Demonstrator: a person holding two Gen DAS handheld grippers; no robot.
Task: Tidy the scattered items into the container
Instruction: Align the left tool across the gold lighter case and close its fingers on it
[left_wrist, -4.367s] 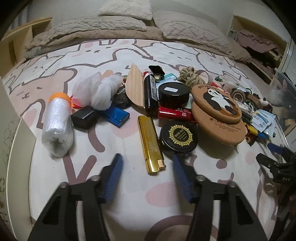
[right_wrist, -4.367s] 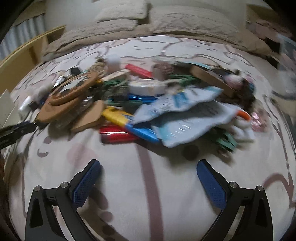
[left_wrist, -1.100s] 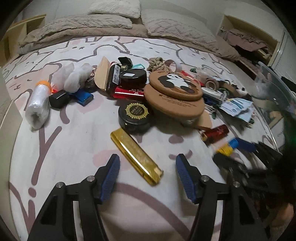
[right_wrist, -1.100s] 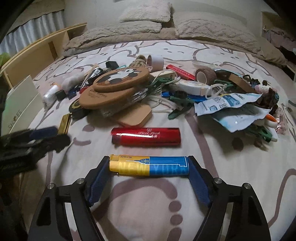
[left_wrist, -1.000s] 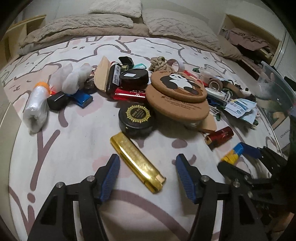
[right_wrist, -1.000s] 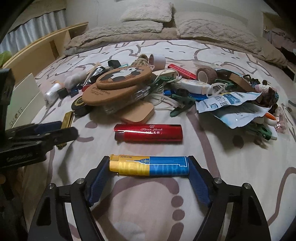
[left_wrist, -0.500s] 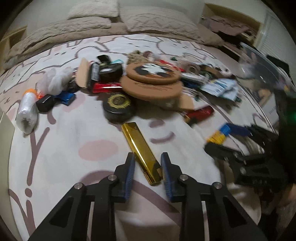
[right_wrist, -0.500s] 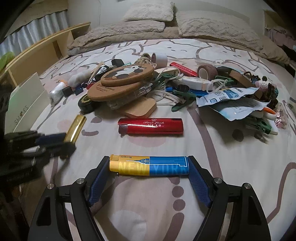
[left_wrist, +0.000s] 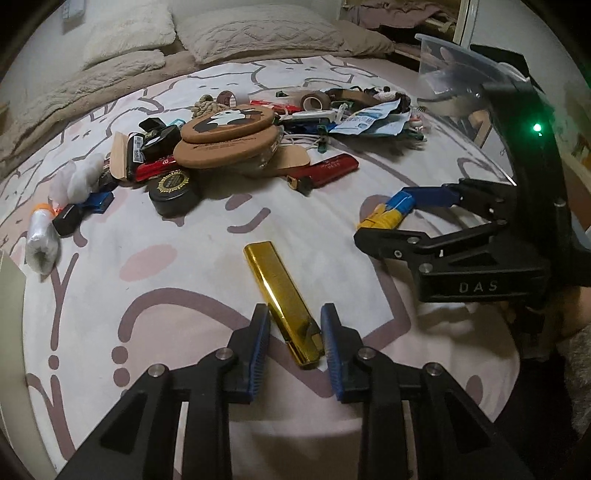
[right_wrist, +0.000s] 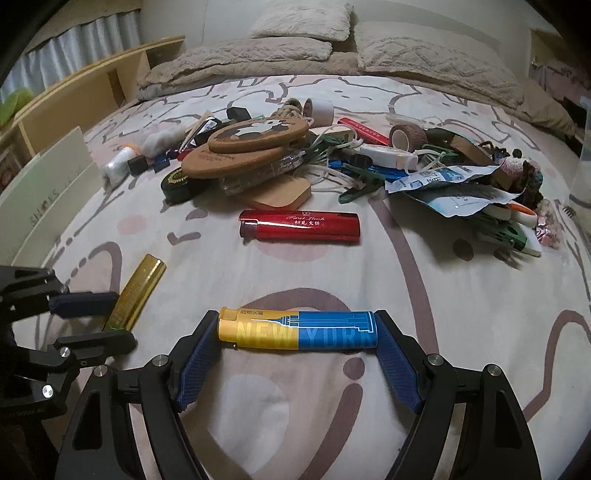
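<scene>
Lying slantwise on the patterned bedspread (left_wrist: 184, 236): gold lighter (left_wrist: 286, 308), near end between the blue pads of the left gripper (left_wrist: 295, 336). Jaws opening; a gap shows on each side, no pad pressing. Right gripper (right_wrist: 297, 334): clamped endwise on yellow-and-blue lighter (right_wrist: 297, 329), held crosswise above the cover. Red lighter (right_wrist: 299, 226): loose, just beyond it. Clear plastic container (left_wrist: 458, 74): far right, well apart from both lighters.

Home bedroom: bed (right_wrist: 369, 110), pillows (right_wrist: 303, 18), printed bedspread (left_wrist: 184, 266).
</scene>
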